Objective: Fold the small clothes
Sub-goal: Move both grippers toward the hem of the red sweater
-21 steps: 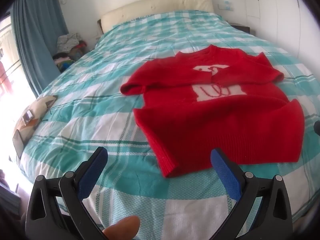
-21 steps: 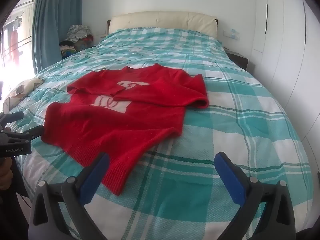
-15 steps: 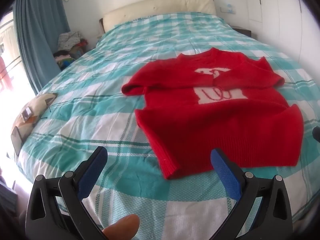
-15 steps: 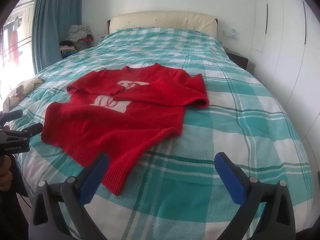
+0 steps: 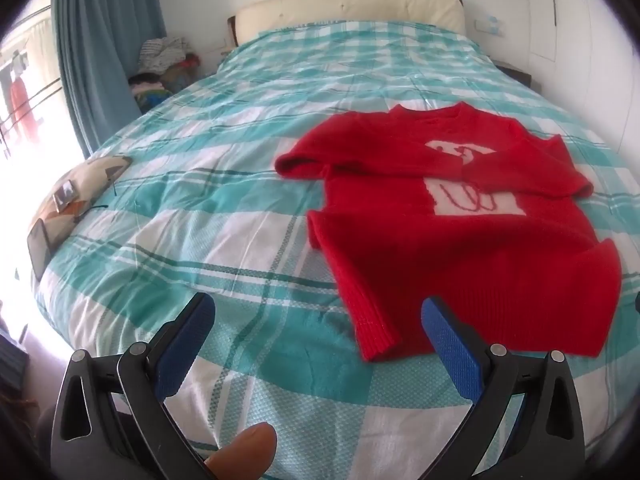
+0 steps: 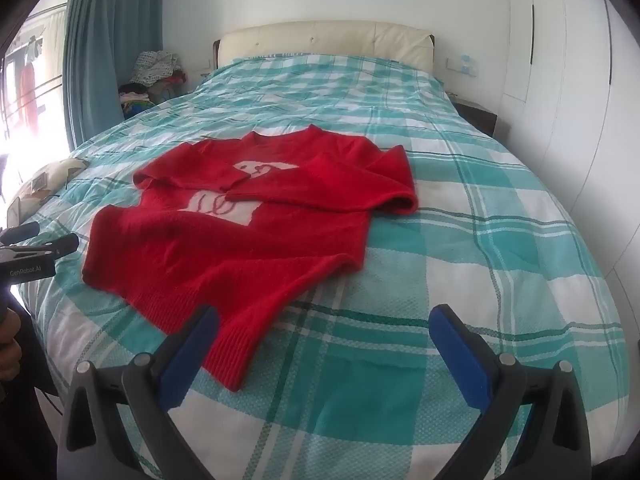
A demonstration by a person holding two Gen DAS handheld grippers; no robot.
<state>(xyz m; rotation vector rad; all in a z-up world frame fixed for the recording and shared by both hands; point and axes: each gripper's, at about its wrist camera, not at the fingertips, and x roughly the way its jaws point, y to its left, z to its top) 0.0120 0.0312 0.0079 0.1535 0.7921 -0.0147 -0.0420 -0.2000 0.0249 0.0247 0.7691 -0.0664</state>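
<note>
Red sweater: laid flat on the checked bed, sleeves crossed over the chest, collar toward the headboard (long axis hem-to-collar). Left tongs and right tongs: spread wide, nothing held, each beyond a hem corner.

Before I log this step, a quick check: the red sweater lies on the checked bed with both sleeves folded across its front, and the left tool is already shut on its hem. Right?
Not quite. The left tool is open and holds nothing, as the left wrist view shows. The rest stands: the red sweater lies on the checked bed with both sleeves folded across its front.
</note>
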